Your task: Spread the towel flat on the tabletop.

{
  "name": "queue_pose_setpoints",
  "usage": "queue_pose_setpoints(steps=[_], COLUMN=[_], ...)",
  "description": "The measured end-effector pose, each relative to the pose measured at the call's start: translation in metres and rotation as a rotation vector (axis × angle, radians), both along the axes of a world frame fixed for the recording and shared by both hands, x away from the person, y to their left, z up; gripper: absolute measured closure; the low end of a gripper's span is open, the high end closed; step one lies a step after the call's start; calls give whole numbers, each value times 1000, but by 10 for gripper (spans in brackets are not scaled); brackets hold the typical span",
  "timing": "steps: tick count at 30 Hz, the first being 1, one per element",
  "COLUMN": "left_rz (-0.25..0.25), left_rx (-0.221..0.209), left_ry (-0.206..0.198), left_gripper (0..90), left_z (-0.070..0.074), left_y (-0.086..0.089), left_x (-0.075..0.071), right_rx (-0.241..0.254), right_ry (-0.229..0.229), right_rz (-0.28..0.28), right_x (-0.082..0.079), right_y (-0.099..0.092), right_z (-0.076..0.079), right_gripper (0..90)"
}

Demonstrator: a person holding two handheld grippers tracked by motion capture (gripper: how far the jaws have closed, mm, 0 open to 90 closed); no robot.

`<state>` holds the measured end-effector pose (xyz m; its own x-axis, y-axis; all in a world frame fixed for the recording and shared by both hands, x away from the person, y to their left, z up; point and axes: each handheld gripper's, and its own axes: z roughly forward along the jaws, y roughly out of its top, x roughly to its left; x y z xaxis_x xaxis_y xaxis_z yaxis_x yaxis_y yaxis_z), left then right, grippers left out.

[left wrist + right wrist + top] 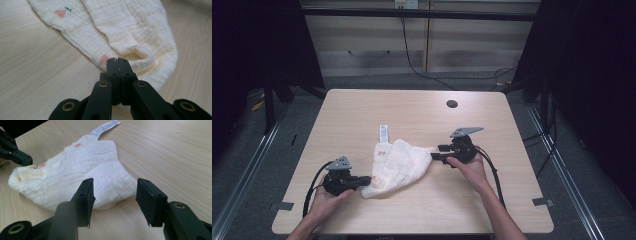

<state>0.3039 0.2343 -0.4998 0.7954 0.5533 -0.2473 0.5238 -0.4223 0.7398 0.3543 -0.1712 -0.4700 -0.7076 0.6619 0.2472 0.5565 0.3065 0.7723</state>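
Two grippers (left [366,179] closed) flanking cloth [399,167]

Unreadable print on the cloth's care label [106,127]

Crinkled matt muslin cloth [82,172], smooth wood-grain table [492,120], seemingly matt plastic jaws

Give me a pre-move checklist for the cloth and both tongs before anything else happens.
1. Left tongs shut: ok, jaws pressed together at the cloth edge.
2. Cloth pinched between the left jaws: cannot tell, no fabric shows in the seam.
3. Right tongs open: ok, a wide gap.
4. Right jaws around the near corner: not ok, the corner lies just ahead of them.
5. Cloth flat: not ok, it lies bunched and folded.
6. Label free: ok, it sticks out on the table.
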Motion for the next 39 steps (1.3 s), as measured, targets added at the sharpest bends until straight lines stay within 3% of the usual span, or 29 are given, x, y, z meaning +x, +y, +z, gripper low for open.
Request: queue_pose_setpoints(steps=[5,8,11,13,16,24,27,29,32,33,34,36,39], left_rz=[13,29,42,48,60,45,34,26,18,17,18,14,14], left_rx=[-10,-30,-41,-48,-73,-95,-99,-96,-91,-88,-84,-79,-68], left_ry=[-1,-1,-4,-5,3,3,4,2,5,5,4,4,2], left_gripper=[889,889,889,889,889,889,889,889,889,889,889,889,889], left_z=[1,2,3,2,3,6,7,7,6,6,6,6,5], left_y=[3,5,9,10,12,6,2,0,-1,-2,-3,-3,-4], left_x=[1,1,2,3,3,-1,-3,-4,-4,-4,-5,-4,-3], right_rx=[8,-1,-46,-48,-67,-111,-119,-86,-120,-110,-96,-98,-52], right_ry=[22,59,61,62,55,38,42,58,70,80,87,58,34], right_rz=[-11,12,28,39,57,67,53,43,54,55,53,47,10], right_x=[21,28,24,19,6,-48,-66,-78,-97,-103,-106,-106,-89], right_y=[9,15,19,17,12,-12,-24,-32,-34,-36,-37,-39,-43], right_z=[-5,-14,-22,-24,-23,-23,-21,-20,-22,-22,-22,-18,-11], right_gripper=[478,563,797,879,887,888,887,887,880,856,810,744,680])
